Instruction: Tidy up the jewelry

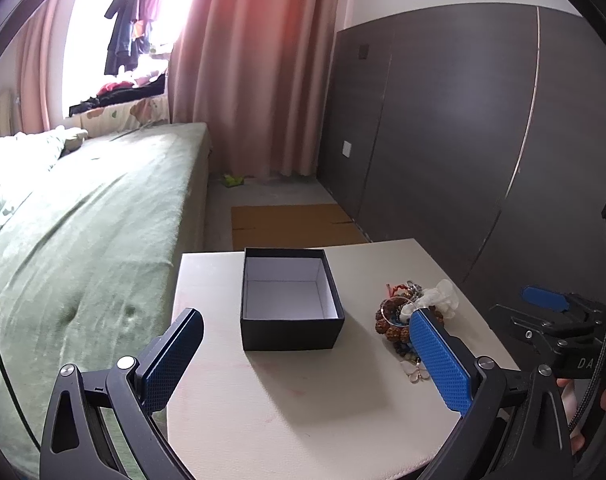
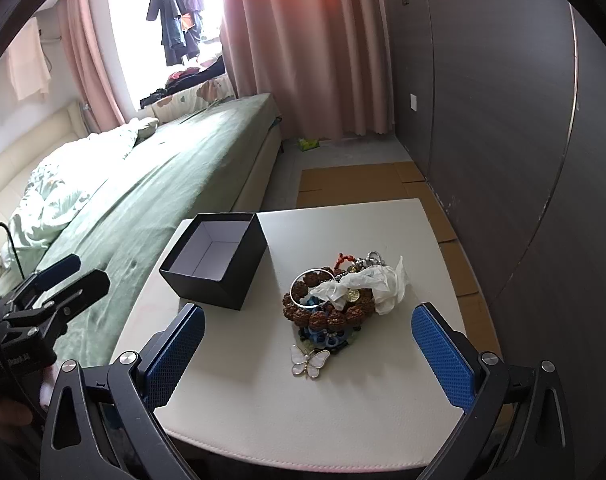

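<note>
An open black box [image 1: 291,300] with a white, empty inside stands on the white table [image 1: 303,396]; it also shows in the right wrist view [image 2: 215,266]. A jewelry pile [image 2: 331,304] lies to its right: brown bead bracelet, silver bangle [image 2: 309,286], white butterfly brooch [image 2: 309,362], crumpled white tissue [image 2: 379,284]. In the left wrist view the pile [image 1: 399,316] is partly hidden by my finger. My left gripper [image 1: 303,360] is open and empty, in front of the box. My right gripper [image 2: 307,360] is open and empty, in front of the pile.
A bed with a green cover [image 1: 83,220] lies left of the table. A dark wardrobe wall [image 1: 463,140] stands on the right. Flattened cardboard [image 1: 295,226] lies on the floor beyond the table. Pink curtains [image 1: 255,60] hang at the back.
</note>
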Demonstrator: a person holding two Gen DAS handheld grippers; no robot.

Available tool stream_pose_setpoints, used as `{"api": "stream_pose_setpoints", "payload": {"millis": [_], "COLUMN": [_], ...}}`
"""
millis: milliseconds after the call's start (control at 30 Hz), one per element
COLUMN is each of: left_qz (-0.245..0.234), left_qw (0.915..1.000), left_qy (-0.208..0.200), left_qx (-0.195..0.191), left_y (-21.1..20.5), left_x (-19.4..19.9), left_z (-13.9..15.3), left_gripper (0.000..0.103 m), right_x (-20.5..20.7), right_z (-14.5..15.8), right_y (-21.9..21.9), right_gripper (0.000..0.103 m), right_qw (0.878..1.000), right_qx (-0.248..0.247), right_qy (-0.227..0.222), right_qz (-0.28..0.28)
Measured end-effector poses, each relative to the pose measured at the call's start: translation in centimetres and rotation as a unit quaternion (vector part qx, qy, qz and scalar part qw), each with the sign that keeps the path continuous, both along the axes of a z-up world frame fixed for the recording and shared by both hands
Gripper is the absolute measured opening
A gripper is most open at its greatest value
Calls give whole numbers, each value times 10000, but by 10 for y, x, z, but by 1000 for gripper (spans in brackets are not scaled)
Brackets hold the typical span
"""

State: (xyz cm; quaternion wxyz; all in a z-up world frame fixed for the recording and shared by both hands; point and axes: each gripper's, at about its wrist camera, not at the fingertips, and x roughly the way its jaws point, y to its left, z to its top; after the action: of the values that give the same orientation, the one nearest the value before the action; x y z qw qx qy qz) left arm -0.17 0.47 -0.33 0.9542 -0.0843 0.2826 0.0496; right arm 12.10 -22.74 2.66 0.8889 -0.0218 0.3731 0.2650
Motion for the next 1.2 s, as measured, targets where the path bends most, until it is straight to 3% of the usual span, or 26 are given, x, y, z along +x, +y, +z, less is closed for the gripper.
{"api": "stream_pose_setpoints", "payload": {"millis": [800, 1200], "left_qz": [-66, -282], "left_qw": [10000, 9993], "left_qy": [38, 144], "left_qx": [-9, -199], "left_y": [0, -14], "left_x": [0, 14], "left_z": [-2, -7], "left_gripper": [103, 103], "right_x": [-1, 17], "right_z": [3, 3], "right_y": [-2, -32], "right_gripper": [103, 103], "right_qw": [10000, 9964], "right_qx": [22, 568], "right_qy": [-53, 461], "right_qz": [-32, -435]}}
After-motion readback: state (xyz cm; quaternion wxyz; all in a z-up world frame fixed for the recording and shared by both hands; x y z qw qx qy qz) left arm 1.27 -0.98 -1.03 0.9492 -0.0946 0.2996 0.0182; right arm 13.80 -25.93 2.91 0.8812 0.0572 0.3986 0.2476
